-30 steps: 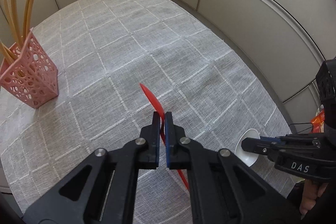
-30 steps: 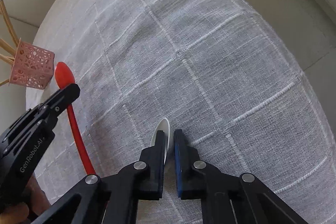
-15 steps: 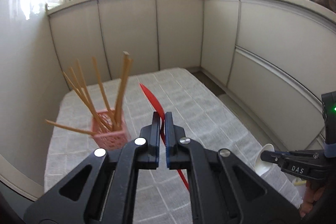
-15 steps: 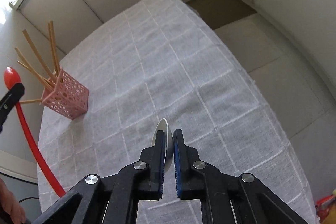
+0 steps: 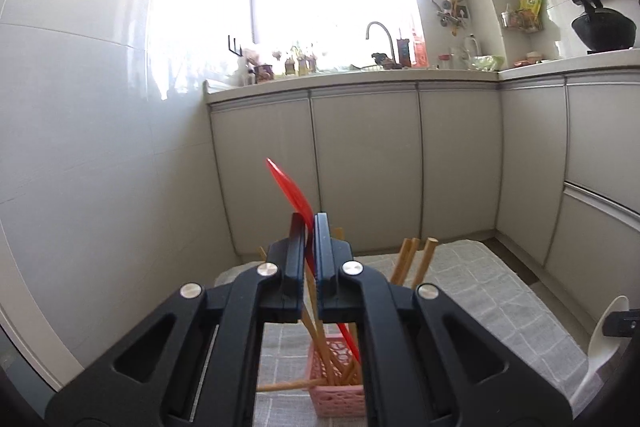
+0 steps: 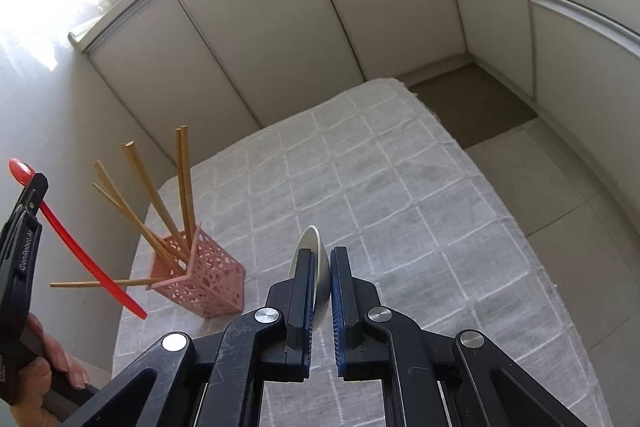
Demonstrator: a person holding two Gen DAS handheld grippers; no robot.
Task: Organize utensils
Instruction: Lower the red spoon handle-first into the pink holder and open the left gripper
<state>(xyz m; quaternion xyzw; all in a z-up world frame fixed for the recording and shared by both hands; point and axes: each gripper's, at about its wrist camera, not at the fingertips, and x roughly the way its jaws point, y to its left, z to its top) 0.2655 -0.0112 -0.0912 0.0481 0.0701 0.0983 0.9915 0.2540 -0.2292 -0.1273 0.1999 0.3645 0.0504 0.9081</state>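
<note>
Grey checked cloth [image 6: 400, 195] on a table among pale kitchen cabinets [image 6: 260, 15].
Left gripper [image 5: 307, 227] clamps a red spoon [image 5: 290, 187]; right gripper [image 6: 322, 267] clamps a white spoon [image 6: 316, 259].

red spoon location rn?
The red spoon is clamped in the left hand-held gripper, in the air at the right wrist view's left edge, beside the pink utensil holder with chopsticks.

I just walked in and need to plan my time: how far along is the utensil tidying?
Done: the chopsticks stand in the pink holder. In hand: the left gripper clamps the red spoon, the right gripper the white spoon, both in the air. Left: putting both spoons into the holder.
</note>
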